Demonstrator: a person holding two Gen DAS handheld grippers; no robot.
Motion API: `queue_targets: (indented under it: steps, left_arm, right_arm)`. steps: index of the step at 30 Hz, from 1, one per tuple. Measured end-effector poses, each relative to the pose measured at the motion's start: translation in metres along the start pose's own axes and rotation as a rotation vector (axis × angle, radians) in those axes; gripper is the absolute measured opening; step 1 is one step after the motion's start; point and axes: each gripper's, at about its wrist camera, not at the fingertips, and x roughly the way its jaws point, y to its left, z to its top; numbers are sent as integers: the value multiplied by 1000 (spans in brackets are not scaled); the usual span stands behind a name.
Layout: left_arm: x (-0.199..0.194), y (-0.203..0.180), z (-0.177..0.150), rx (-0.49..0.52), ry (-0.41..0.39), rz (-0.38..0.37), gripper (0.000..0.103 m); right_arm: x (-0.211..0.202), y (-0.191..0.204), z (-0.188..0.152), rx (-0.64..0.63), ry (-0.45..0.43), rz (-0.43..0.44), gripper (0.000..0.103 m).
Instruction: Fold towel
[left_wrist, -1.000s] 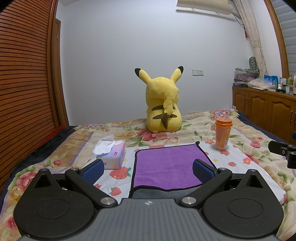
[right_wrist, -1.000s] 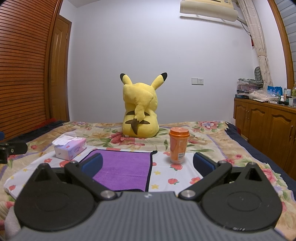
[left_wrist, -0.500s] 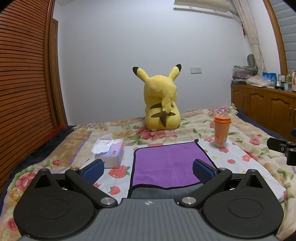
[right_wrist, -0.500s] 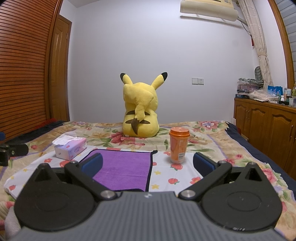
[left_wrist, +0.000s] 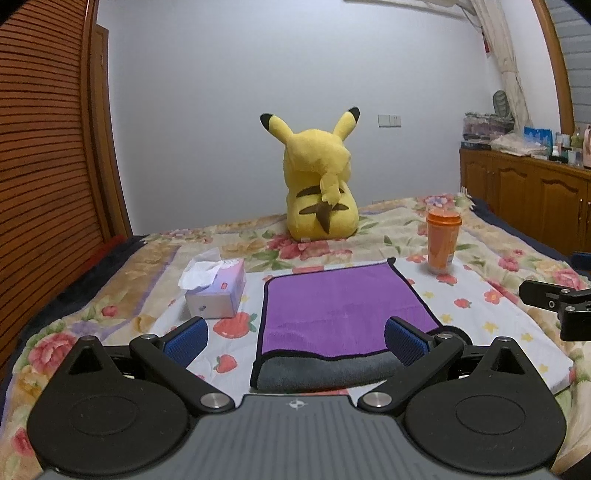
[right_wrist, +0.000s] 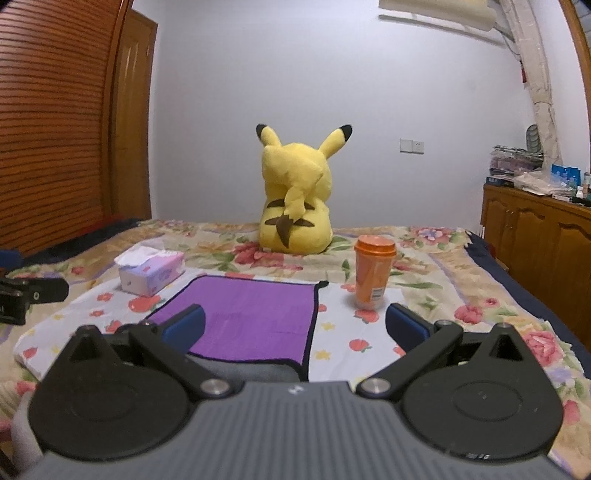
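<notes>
While both tools hover low over the bed (left_wrist: 517, 254), neither has taken hold of anything: the left gripper (left_wrist: 295, 341) has its jaws spread wide and empty, and the right gripper (right_wrist: 295, 328) stands the same, wide apart with nothing between them. Beyond and just outside the left gripper's left jaw sits a tissue box (left_wrist: 218, 290), close to the cloth but not touching it. The purple towel (left_wrist: 340, 306) lies flat on the strawberry-print sheet (left_wrist: 491, 314), straight ahead between the left gripper's jaws, its near edge showing a grey layer underneath, so I'd judge it is already doubled once. From the right gripper the towel (right_wrist: 255, 314) lies ahead of the left jaw, and its black-trimmed right edge runs down the middle of the gap. Past the right gripper's right jaw stands an orange cup (right_wrist: 373, 277), a little way off the towel's far right corner. Farther back a yellow plush toy (left_wrist: 319, 184) sits well clear. For a clean fold I'd say each pair of jaws should pinch one near corner, catching both layers, lift together and level, and carry the edge toward the far side without swinging wide, since the cup looks easy to tip and the tissue box easy to nudge.
</notes>
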Motion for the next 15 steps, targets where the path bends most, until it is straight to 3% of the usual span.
queue_targets:
  steps: [15]
  left_arm:
    - [35,1,1,36,78,-5,103]
  right_arm:
    - [25,2,1,-1,44,50,103]
